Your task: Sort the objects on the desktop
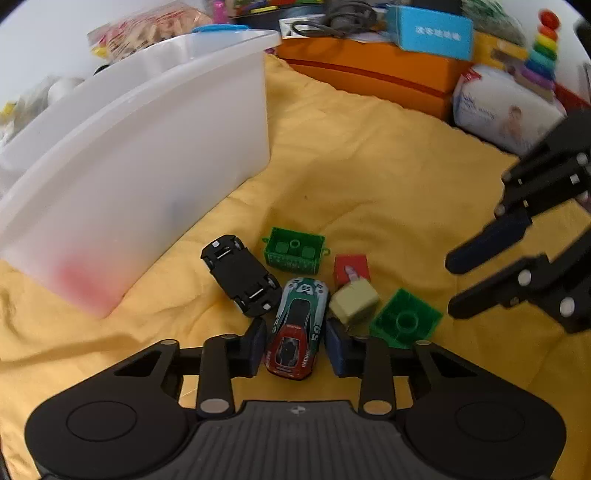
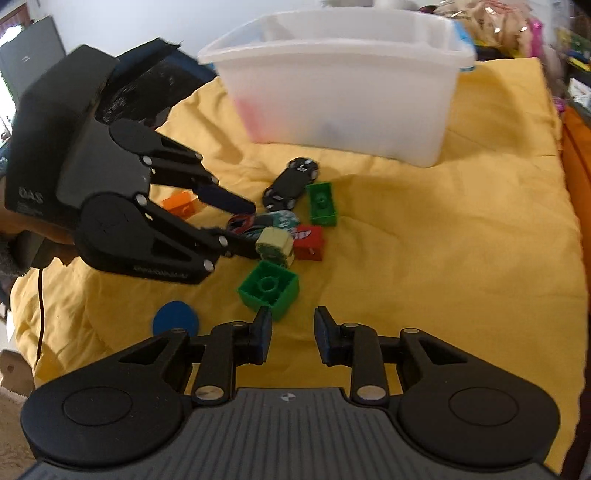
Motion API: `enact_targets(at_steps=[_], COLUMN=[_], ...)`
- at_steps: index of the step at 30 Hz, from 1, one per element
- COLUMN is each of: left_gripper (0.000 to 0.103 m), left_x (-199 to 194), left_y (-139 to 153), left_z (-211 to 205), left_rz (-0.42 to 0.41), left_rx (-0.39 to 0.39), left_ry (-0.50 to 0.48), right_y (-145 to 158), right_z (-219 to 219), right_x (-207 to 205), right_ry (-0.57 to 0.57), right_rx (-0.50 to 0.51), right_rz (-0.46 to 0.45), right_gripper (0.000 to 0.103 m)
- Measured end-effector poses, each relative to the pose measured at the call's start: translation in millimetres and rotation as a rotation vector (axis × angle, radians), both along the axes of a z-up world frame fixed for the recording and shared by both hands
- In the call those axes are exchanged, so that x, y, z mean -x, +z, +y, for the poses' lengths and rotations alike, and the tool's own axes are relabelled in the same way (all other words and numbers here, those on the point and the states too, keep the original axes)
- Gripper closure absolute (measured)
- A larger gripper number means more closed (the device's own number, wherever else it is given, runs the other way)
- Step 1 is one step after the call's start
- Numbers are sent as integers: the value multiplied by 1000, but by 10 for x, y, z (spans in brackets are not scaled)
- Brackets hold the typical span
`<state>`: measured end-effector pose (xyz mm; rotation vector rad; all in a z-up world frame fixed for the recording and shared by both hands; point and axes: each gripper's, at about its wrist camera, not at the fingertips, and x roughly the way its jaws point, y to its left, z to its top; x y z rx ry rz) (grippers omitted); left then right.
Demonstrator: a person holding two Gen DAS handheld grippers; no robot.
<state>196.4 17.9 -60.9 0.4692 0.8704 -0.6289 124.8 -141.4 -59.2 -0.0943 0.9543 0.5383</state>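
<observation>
A pile of small toys lies on a yellow cloth (image 1: 369, 177). My left gripper (image 1: 295, 345) is open, its fingers on either side of a red-and-green toy race car (image 1: 299, 326), with small gaps showing. An upturned black toy car (image 1: 242, 275), a green toy crate (image 1: 294, 251), a red block (image 1: 351, 267), a pale yellow block (image 1: 354, 301) and a green brick (image 1: 406, 319) lie around it. My right gripper (image 2: 291, 336) is open and empty, just short of the green brick (image 2: 269, 286). A translucent white bin (image 2: 343, 77) stands behind the toys.
An orange brick (image 2: 181, 203) and a blue disc (image 2: 175, 319) lie left of the pile. An orange box (image 1: 369, 70), a blue carton (image 1: 432, 31), a wipes pack (image 1: 502, 107) and a rainbow stacking toy (image 1: 543, 51) crowd the far edge.
</observation>
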Motion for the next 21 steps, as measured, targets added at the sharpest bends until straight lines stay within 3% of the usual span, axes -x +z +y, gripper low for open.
enact_targets(at_steps=[6,10,14,17,21], left_gripper=[68,68,68,68,68], left_x=[182,497,681,725,700], left_y=[18,1,-22,-12,-9], left_z=[236,533,720,736,721], left_rz=[43,43,55,44,41], left_rx=[75,88,134,136,144], left_ry=[226,388,468,479,487], right_y=[50,160,213,152,-72], right_z=[-19,120,345,476,461], right_x=[-21,-106,-333,-589,-901], right_ry=[-29,1,10,-70,-265], right_rx=[3,-3,-47,-110,-197], right_rz=[-15,-84,-99,-46,103], right_gripper=[73,73,72,72,72])
